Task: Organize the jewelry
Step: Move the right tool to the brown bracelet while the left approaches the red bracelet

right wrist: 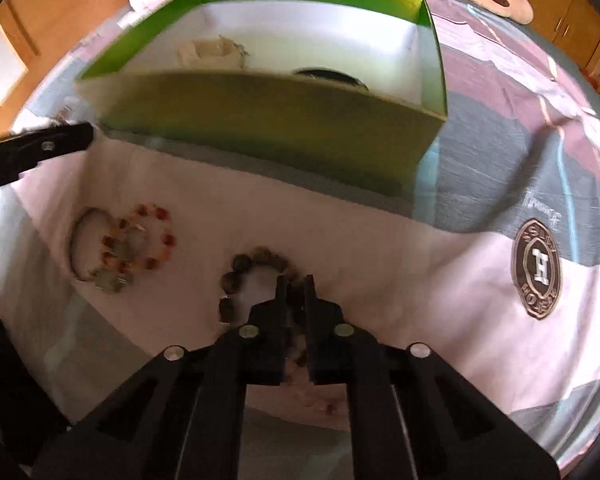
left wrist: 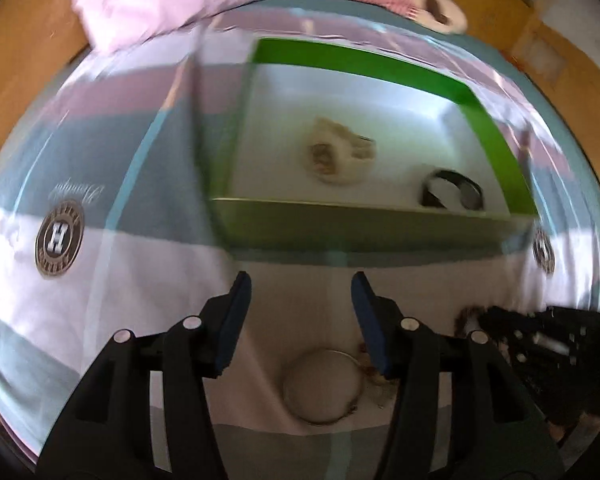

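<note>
The right gripper [right wrist: 295,282] is clamping its jaws on a round-beaded brown bracelet [right wrist: 242,280] lying on the striped bedsheet [right wrist: 440,288] before the glossy green box [right wrist: 268,120], while the left gripper [left wrist: 300,292] is hanging open above a thin metal bangle [left wrist: 322,388].

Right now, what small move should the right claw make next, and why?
Probably lift straight up a little. The right claw looks shut on the dark bracelet, which lies on the cloth; the green box wall ahead must be cleared.
</note>
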`<state>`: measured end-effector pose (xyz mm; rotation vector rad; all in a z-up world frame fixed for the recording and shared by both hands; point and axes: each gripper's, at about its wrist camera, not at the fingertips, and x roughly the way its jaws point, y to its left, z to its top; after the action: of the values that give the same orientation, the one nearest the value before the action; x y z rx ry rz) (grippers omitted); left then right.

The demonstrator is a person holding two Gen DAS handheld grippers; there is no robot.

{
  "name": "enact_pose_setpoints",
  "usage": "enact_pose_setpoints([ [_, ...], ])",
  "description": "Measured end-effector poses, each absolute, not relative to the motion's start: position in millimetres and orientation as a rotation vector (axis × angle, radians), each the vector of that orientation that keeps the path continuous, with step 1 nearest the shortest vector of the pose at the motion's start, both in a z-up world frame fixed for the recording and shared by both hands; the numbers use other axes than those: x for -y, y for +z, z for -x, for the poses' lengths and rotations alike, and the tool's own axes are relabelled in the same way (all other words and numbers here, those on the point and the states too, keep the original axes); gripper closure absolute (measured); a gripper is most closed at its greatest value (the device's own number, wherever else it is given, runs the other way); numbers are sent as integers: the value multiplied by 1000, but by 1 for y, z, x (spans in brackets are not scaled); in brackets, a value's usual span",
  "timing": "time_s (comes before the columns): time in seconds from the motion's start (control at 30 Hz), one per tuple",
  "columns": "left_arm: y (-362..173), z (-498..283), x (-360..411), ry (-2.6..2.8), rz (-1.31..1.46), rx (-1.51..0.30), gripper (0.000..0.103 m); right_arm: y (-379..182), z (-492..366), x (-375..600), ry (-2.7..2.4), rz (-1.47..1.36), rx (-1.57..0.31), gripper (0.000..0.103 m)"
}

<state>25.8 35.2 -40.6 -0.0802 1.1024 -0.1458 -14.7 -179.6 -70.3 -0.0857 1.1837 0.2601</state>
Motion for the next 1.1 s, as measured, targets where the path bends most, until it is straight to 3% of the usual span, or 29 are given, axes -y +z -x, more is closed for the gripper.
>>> enact_pose_setpoints([
  [0.2,-46,-25,-28,-197,63,-1140,49,-35,11,196,241,-52,-1033,96],
  [0.6,-90,-22,22,-277,-113,-1239,50,-10,10,201,374,-180,-941,95],
  [0.63,-91,-20,21,-270,-118,-1232,53,-11,10,202,372,-180,-945,95],
  [0.7,-92,-22,22,-230,-156,-1215,74,-14,9,202,362,-179,-956,95],
  [0.8,-90,-27,10,-190,-125,-1209,88,-19,6,204,341,-174,-972,95],
  [0.93,-84,-37,-20,-113,-22,-1212,88,-20,6,207,331,-190,-973,94],
  [1.0,-77,-38,-34,-88,27,-1199,88,-20,6,208,317,-188,-970,84],
  [1.03,-73,-38,-40,-76,50,-1191,86,-20,6,209,305,-185,-969,81],
  [1.1,-71,-38,-46,-77,69,-1191,70,-23,4,210,278,-178,-977,75],
])
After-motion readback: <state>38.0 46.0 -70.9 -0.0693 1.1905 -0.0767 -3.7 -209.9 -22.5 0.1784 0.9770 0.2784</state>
